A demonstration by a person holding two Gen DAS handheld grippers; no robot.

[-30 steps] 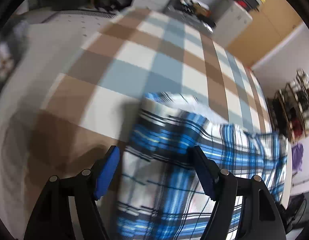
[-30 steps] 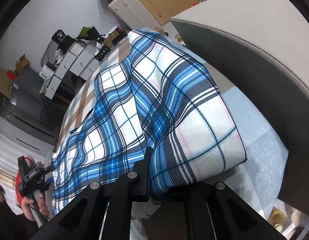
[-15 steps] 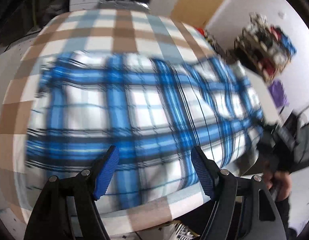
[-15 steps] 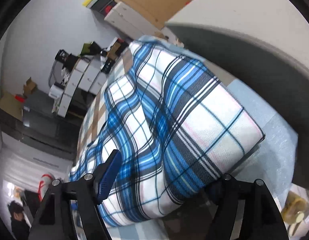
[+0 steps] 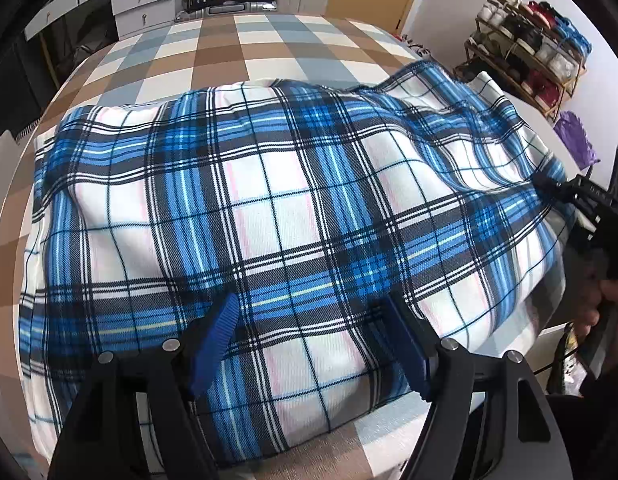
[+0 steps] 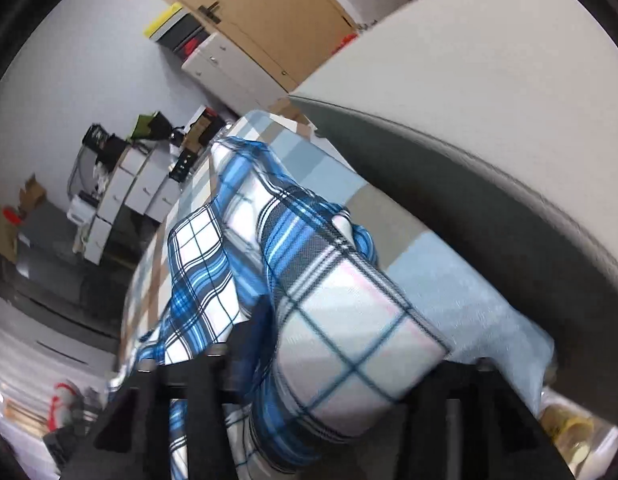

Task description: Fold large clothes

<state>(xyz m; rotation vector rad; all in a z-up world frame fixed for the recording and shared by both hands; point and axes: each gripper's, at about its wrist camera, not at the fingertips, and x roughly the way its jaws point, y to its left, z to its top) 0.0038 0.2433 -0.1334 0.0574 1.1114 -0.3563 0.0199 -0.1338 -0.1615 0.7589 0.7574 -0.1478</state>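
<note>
My left gripper (image 5: 309, 344) hangs spread over the near edge of the bed (image 5: 237, 46), nothing between its pads. The plaid cloth (image 5: 269, 208) lies across the bed's near half. At the right edge my right gripper (image 6: 341, 364) has just been closing, a thick fold between its jaws; whether it pinches yet, I can't tell. I'd grab the near hem squarely before lifting, keeping corners matched.

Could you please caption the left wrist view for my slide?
Open left gripper above blue plaid cloth spread on a checked bed.
</note>
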